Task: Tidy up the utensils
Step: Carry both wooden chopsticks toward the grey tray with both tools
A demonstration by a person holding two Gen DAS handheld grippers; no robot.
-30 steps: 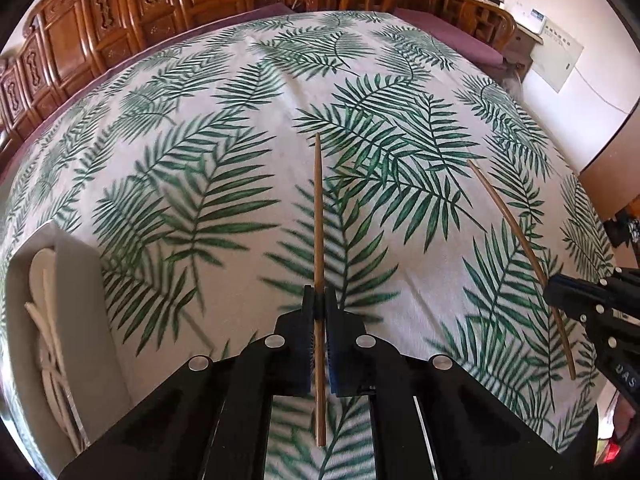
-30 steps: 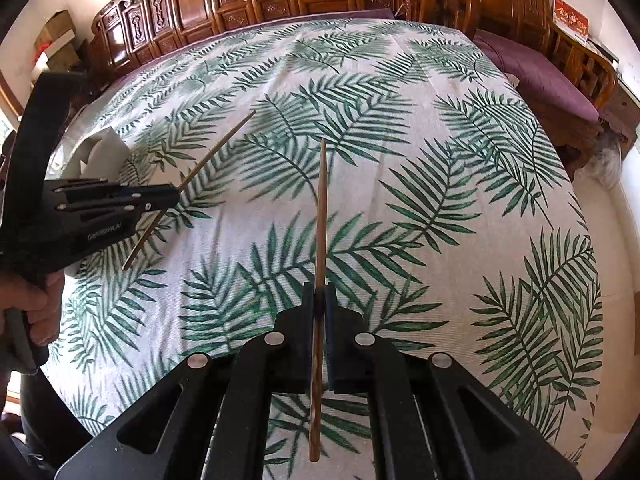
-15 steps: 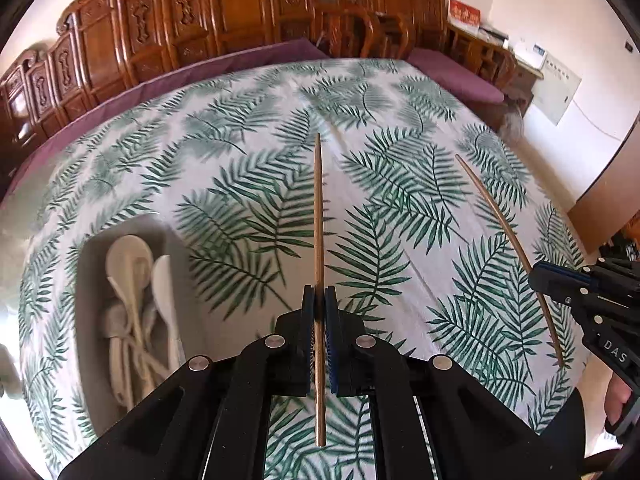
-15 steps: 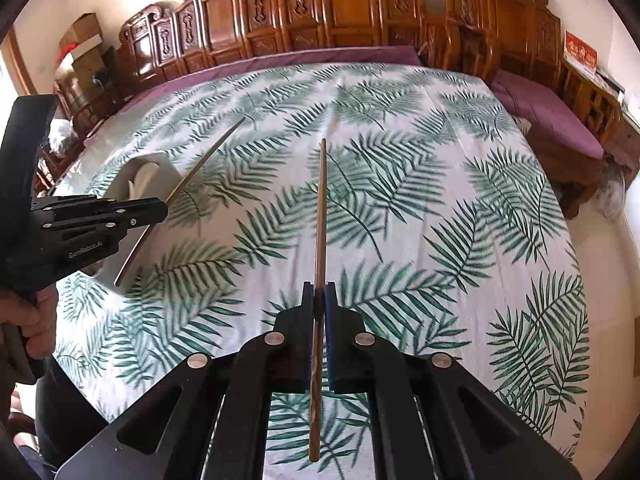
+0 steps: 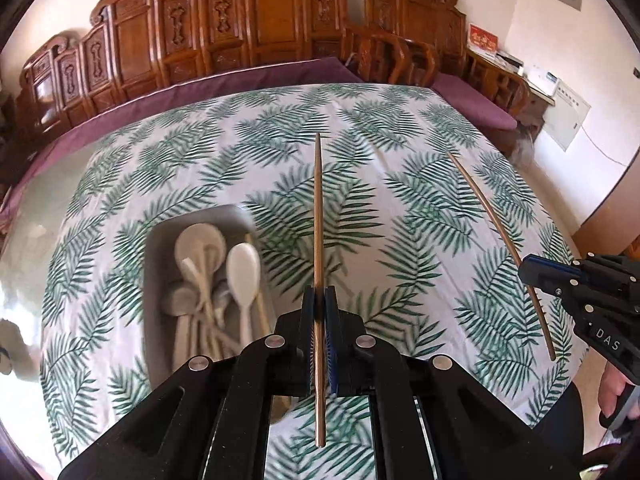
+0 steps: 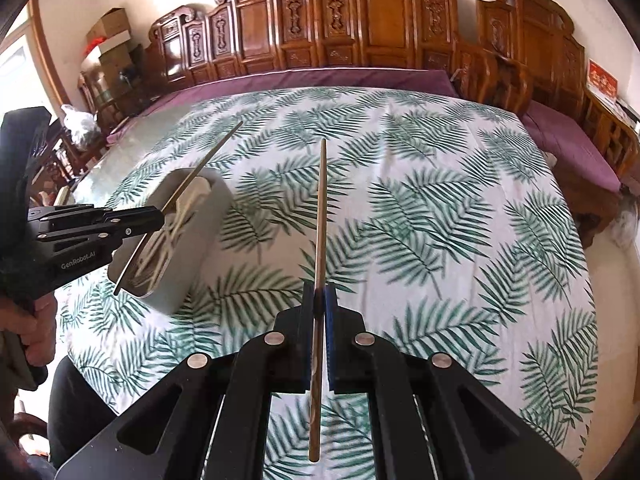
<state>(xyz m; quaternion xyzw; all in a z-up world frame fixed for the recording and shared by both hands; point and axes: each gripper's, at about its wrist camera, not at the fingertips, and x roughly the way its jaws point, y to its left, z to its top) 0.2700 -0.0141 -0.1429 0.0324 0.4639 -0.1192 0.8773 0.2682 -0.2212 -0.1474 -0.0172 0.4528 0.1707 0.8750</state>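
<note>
Right hand-held gripper (image 6: 319,300) is clamped on a wooden chopstick (image 6: 320,216) above the leaf-print tabletop (image 6: 440,200). Left hand-held gripper (image 6: 158,216) pinches another chopstick (image 6: 208,162) over the grey utensil tray (image 6: 192,264) near the tabletop's left edge.

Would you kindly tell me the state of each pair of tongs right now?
Left tongs: closed on a chopstick.
Right tongs: closed on another chopstick.

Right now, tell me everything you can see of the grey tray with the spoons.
The grey tray is a long, plain box with rounded corners, open on top, likely plastic. It sits flat on the leaf-print tablecloth, left of the left gripper. Inside, several pale spoons lie jumbled and overlapping, along with at least one thin pale stick. Neither gripper touches it; the chopstick in the left gripper is beside it, not inside.
</note>
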